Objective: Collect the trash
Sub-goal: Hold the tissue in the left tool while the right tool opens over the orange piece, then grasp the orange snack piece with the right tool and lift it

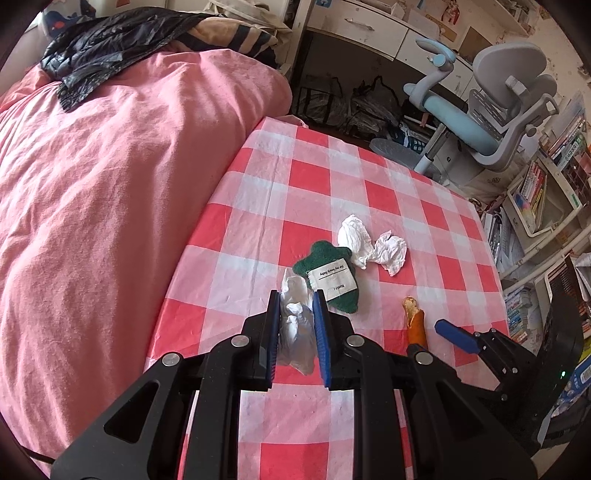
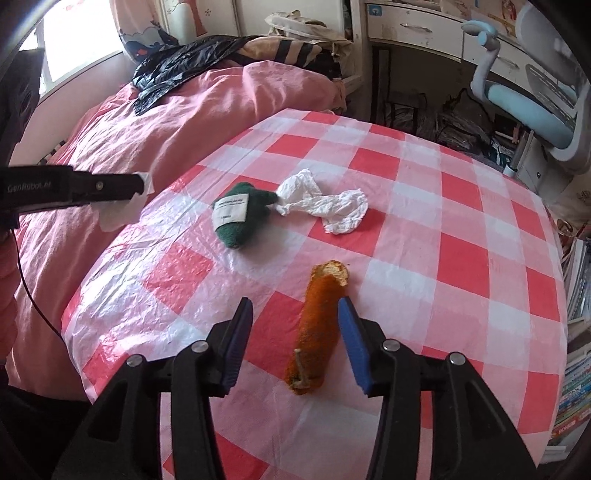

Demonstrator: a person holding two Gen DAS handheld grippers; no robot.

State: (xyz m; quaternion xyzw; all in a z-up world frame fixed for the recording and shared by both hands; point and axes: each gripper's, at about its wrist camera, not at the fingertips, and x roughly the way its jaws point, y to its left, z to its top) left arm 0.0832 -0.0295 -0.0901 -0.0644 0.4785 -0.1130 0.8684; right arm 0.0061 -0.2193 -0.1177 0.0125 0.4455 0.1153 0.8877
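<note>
My left gripper (image 1: 295, 301) is shut on a crumpled white tissue (image 1: 295, 328) and holds it over the left part of the checked table (image 1: 332, 177). The same gripper (image 2: 142, 188) and tissue (image 2: 120, 214) show at the left of the right wrist view. A second crumpled white tissue (image 1: 373, 245) (image 2: 325, 206) lies on the table beside a green plush piece (image 1: 328, 277) (image 2: 238, 214) with a white label. An orange plush carrot body (image 2: 317, 328) (image 1: 415, 321) lies between the fingers of my open right gripper (image 2: 295, 306), nearer the right finger. One right fingertip (image 1: 456, 336) shows in the left wrist view.
A bed with a pink cover (image 1: 110, 184) borders the table's left side, with a black bag (image 1: 107, 48) on it. A grey and blue chair (image 1: 491, 110), a desk with drawers (image 1: 362, 29) and bookshelves (image 1: 535, 206) stand beyond the table.
</note>
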